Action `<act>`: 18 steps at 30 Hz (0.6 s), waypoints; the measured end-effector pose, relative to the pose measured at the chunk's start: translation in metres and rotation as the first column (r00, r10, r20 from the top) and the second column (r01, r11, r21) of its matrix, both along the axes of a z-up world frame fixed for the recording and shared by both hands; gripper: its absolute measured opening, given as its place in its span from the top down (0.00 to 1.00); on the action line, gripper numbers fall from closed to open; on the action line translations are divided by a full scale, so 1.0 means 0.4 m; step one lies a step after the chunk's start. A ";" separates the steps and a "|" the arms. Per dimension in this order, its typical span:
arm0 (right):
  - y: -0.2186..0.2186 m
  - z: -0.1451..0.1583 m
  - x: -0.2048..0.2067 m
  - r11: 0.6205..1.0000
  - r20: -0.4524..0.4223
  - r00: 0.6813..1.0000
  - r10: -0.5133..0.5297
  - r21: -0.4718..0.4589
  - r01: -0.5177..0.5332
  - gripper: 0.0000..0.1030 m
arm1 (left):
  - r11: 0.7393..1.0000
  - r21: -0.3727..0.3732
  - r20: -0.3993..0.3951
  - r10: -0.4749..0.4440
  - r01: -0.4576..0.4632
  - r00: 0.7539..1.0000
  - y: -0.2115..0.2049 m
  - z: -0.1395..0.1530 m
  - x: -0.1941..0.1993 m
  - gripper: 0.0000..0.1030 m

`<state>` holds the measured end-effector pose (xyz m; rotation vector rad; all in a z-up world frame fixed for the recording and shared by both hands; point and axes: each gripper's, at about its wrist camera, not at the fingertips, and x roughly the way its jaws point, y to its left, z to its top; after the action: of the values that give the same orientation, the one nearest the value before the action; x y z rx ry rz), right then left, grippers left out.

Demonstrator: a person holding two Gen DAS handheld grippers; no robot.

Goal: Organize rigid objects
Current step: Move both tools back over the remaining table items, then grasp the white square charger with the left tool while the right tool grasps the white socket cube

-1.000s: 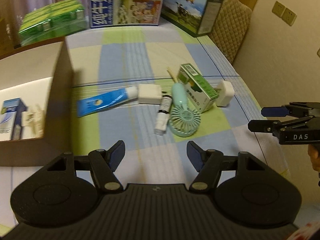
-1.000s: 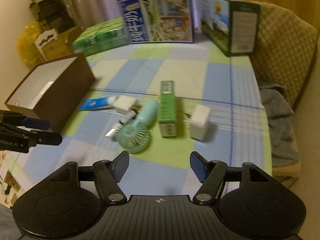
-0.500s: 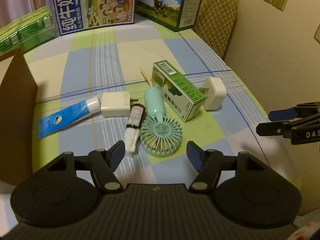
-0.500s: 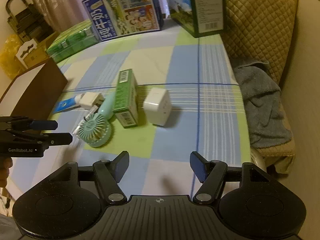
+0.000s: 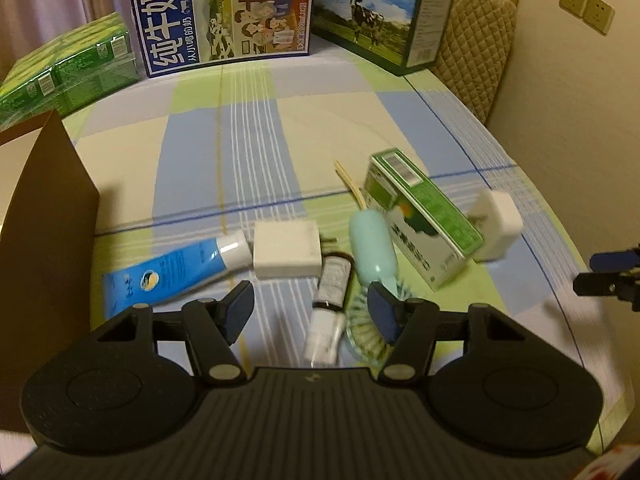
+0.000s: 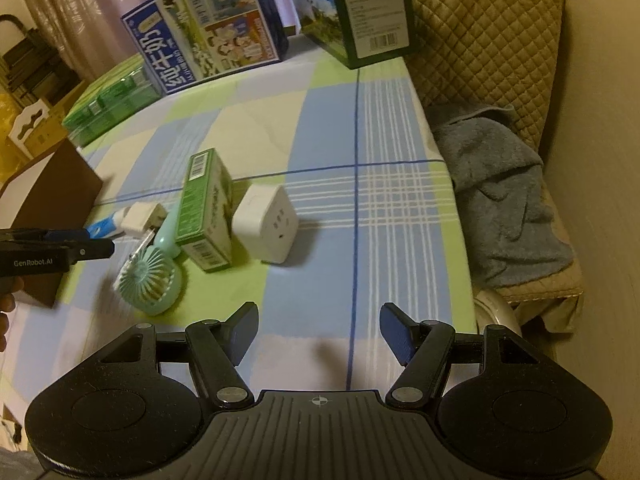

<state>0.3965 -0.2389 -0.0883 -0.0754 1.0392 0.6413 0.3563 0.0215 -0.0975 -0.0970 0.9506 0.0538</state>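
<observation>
Jaws of the left tool point(image 5: 310, 312) are closing over a small bottle point(image 5: 329, 312) at lower centre, not gripping; right tool point(image 6: 318, 330) is hanging apart, empty.

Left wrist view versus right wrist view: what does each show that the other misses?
Only the left wrist view shows the small bottle whole, lying between the left tongs, whose jaws have just been closing but do not press on it, and the wooden stick and wall sockets.

Only the right wrist view shows the blue towel on the quilted seat, and the socket face of the white plug cube.

Both show the mint fan, green carton, toothpaste tube, white charger and brown box.
</observation>
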 end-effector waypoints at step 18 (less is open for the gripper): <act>0.119 0.004 0.078 0.995 0.036 0.997 0.063 0.071 -0.065 0.38 | 1.000 -0.020 -0.037 0.000 -0.001 0.999 0.054 -0.035 0.074 0.51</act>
<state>0.4279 -0.1914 -0.0869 -0.0561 0.9832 0.7329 0.3860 0.0430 -0.1115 -0.1154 0.9880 0.0462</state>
